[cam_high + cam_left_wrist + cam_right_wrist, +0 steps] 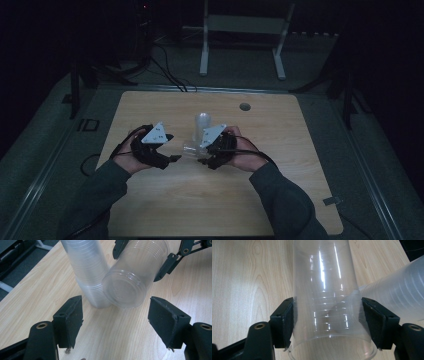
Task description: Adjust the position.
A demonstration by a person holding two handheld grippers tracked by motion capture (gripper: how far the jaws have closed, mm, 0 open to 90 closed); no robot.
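— So, on the left, what is that hand doing?
— The left gripper (172,150) hangs just above the pale wooden table (150,200) with its jaws spread wide and nothing between them. They point to the right, at the closed base of the single clear plastic cup (130,277).
— And the cup itself?
— It lies tipped on its side, held off the tabletop, long axis running from one hand to the other. Its base faces the left gripper and its rim faces the right one. Just behind it stands the tall stack of clear plastic cups (87,267), upside down on the table, close beside or touching it; I cannot tell which.
— Who has hold of it?
— The right gripper (327,322). Its pads (285,325) press on the cup's wall near the rim, jaws about half spread. I'd say the left hand is the free one and nearest the base, so any takeover comes straight along that axis.
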